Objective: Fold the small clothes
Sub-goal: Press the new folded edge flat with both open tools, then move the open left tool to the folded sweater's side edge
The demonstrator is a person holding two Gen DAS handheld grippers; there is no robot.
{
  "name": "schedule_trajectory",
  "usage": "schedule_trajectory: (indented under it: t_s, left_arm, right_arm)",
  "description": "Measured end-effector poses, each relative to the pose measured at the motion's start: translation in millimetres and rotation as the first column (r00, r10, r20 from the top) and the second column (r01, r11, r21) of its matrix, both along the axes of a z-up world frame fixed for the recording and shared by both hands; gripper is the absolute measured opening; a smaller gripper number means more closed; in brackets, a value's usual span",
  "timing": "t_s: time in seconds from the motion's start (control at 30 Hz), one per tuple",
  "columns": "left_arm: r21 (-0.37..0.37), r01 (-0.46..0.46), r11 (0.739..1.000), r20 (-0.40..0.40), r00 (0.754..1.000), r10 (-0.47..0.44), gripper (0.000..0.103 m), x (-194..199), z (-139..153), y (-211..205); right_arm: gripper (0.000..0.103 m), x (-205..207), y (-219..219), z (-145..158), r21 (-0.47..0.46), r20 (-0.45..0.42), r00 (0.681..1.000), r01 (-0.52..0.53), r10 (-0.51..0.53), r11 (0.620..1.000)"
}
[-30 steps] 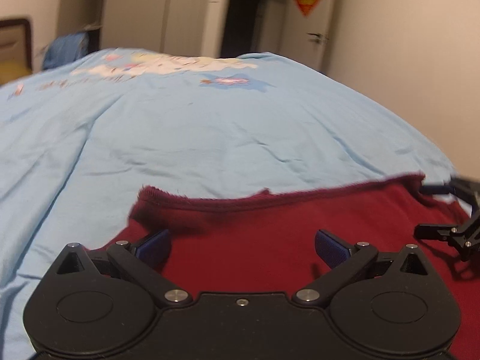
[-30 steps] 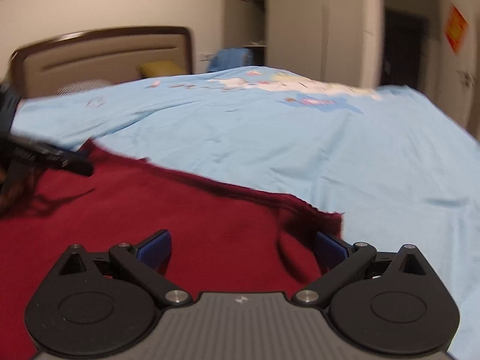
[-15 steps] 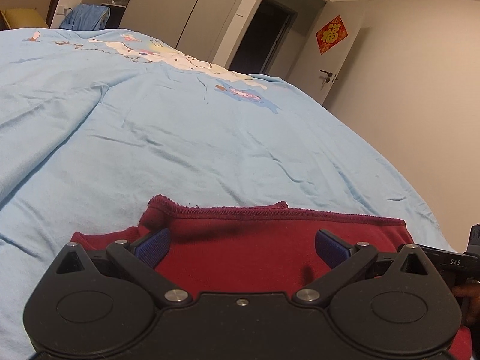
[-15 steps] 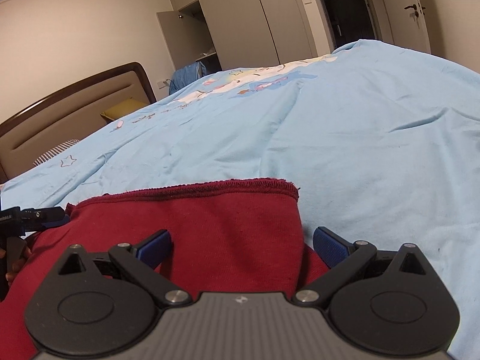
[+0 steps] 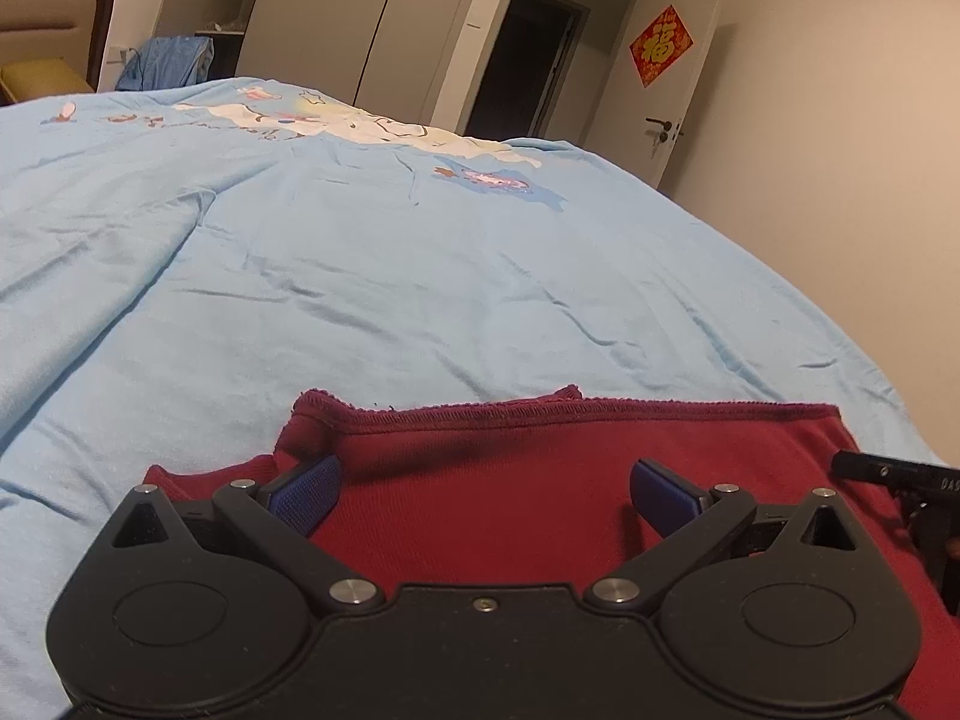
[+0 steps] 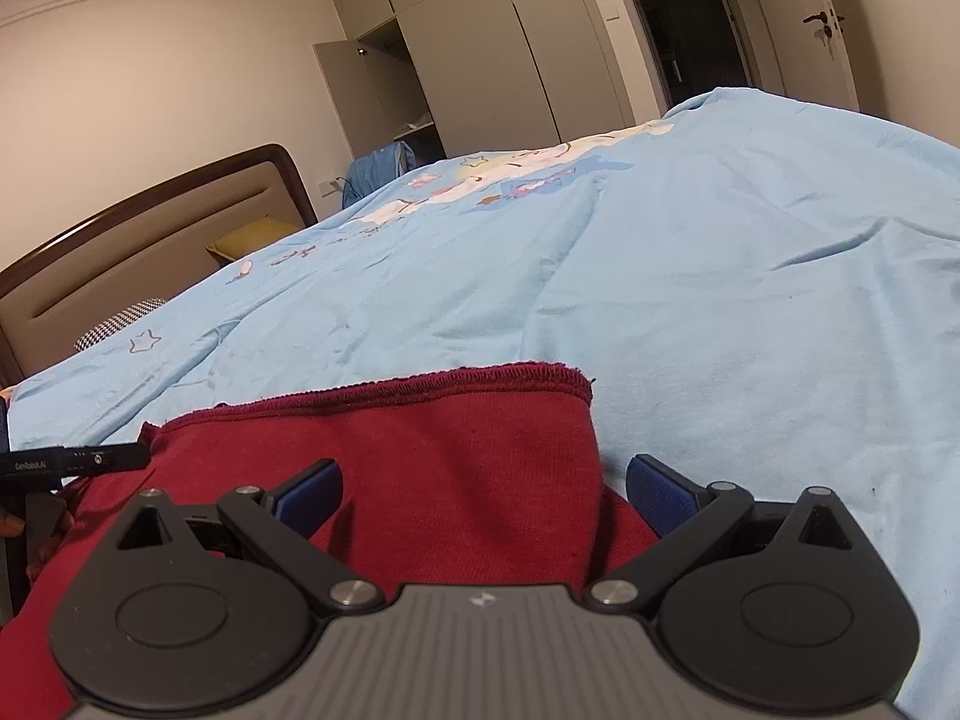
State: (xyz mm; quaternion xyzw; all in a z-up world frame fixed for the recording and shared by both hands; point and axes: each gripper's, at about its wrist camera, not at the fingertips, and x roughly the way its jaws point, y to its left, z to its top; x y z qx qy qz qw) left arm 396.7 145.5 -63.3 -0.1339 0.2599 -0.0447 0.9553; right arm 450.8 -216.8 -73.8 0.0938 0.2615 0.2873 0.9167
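Note:
A dark red garment (image 5: 510, 468) lies flat on the light blue bed cover (image 5: 390, 276), its hemmed edge turned away from me. My left gripper (image 5: 485, 495) stands open over the garment's left part, blue pads wide apart, nothing between them. In the right wrist view the same red garment (image 6: 432, 456) fills the lower left, its far right corner lying flat. My right gripper (image 6: 483, 495) is open above that corner; its right pad sits beyond the cloth's edge. Each view shows the other gripper's black tip at its side.
The blue bed cover (image 6: 750, 300) stretches far ahead and to both sides. A brown headboard (image 6: 150, 234) with a yellow pillow stands at the left. Wardrobes, a dark doorway (image 5: 522, 60) and a white door line the far wall.
The garment was held up and swinging a second ago; it now lies folded and flat on the bed. Both grippers have tilted up and drawn slightly back, staying open.

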Motion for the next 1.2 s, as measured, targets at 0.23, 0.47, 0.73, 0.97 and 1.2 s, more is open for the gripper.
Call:
schedule_trajectory:
  t_s: [0.23, 0.47, 0.73, 0.97, 1.2]
  left_arm:
    - [0.045, -0.003, 0.999, -0.008, 1.000, 0.004, 0.102, -1, 0, -5]
    - [0.066, -0.017, 0.998, -0.017, 1.000, 0.018, 0.102, -6, 8, -8]
    - [0.003, -0.105, 0.994, 0.073, 0.992, 0.105, 0.102, -79, 42, 4]
    - [-0.042, -0.225, 0.973, 0.073, 0.971, 0.228, 0.102, -173, 47, 26]
    - [-0.072, -0.232, 0.970, 0.011, 0.972, 0.233, 0.102, -214, 26, 22]
  right_arm:
    - [0.103, -17, 5, 9, -0.069, 0.051, 0.994, 0.099, -0.096, 0.993]
    - [0.103, -76, 15, 44, -0.169, 0.190, 0.970, 0.187, -0.154, 0.968]
    - [0.103, -126, 44, 61, -0.179, 0.212, 0.971, 0.153, -0.114, 0.972]
    - [0.103, -158, 76, 39, -0.169, 0.216, 0.972, 0.133, -0.095, 0.977]
    - [0.103, -186, 107, 20, -0.205, 0.295, 0.948, 0.185, -0.120, 0.961]
